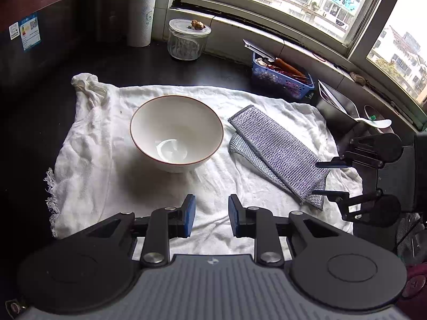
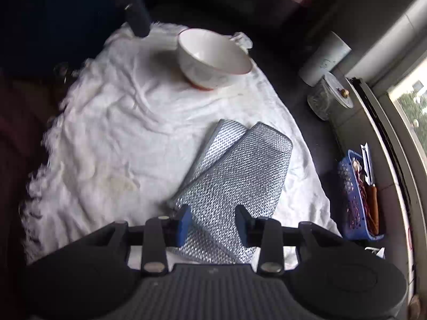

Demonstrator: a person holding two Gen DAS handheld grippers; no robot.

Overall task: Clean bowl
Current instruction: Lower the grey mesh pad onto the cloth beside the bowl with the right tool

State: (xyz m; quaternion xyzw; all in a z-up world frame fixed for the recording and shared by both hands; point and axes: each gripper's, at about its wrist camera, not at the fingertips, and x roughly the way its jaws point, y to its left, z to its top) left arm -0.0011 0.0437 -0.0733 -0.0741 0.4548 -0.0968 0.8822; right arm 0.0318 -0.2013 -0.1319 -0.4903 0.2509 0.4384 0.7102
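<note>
Dark counter under the window, with a white towel spread on it. From my left wrist view, the bowl stands upright on the towel, the folded mesh scouring cloth just right of the bowl. My left gripper hangs open and empty, near side of the bowl. From my right wrist view, my right gripper is spread over the cloth's near end, not yet closed. Judging by this, cleaning hasn't started: grasp, steady, wipe all remain.
</note>
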